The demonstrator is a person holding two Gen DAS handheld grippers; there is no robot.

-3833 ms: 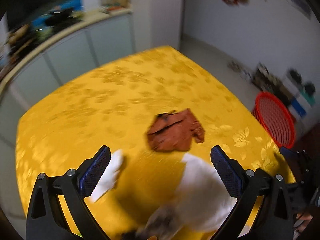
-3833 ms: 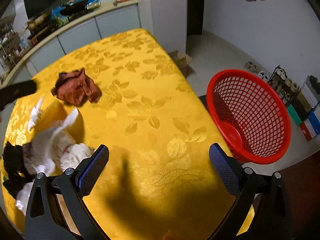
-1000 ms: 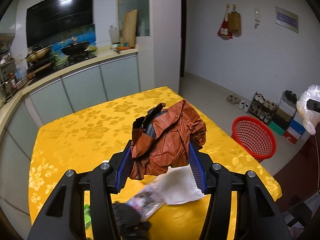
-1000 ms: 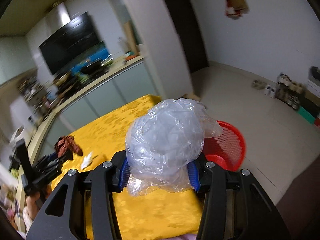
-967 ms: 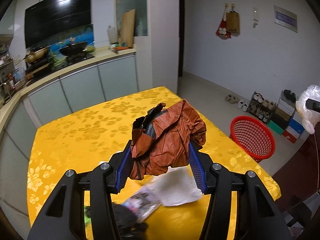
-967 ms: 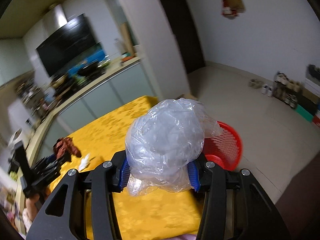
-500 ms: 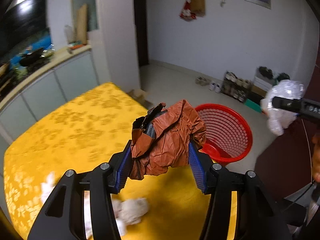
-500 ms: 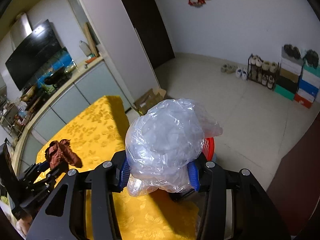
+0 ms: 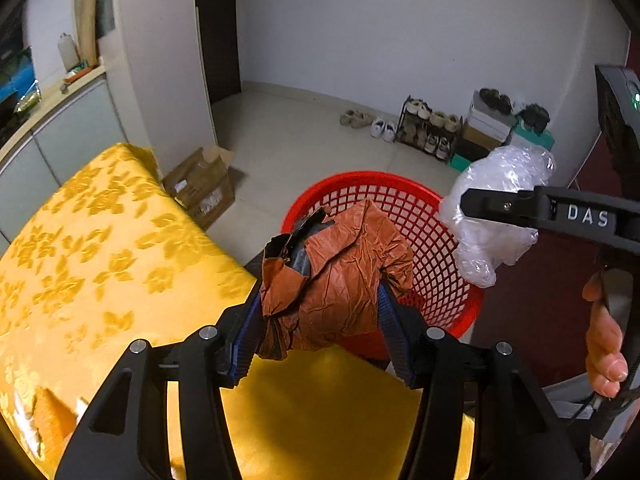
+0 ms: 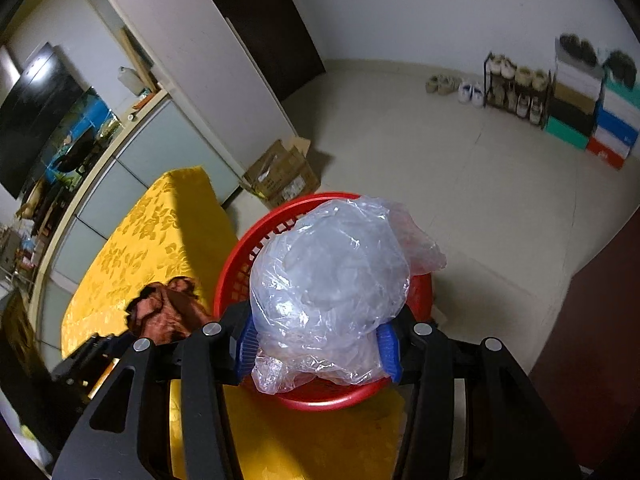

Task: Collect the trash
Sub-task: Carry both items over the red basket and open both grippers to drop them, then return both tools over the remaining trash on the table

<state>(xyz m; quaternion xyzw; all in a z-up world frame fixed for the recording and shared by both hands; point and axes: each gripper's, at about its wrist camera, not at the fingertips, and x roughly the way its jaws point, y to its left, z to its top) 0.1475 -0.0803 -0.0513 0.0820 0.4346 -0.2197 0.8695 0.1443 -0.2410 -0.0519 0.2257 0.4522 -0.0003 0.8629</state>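
Left claw: pinched on a crumpled rust-brown paper wrapper, blue pads pressed against both its sides; held above the edge of the worktop draped in a yellow floral cloth, with the round red plastic mesh basket directly beyond. Right claw: clamped on a ball of crumpled clear plastic film, blue pads set against its lower sides; held over the same basket, which stood on the pale tiled floor just beside the worktop's corner. Farther out: an opened cardboard box on the floor near the worktop, and a shoe rack with stacked boxes along the white wall.
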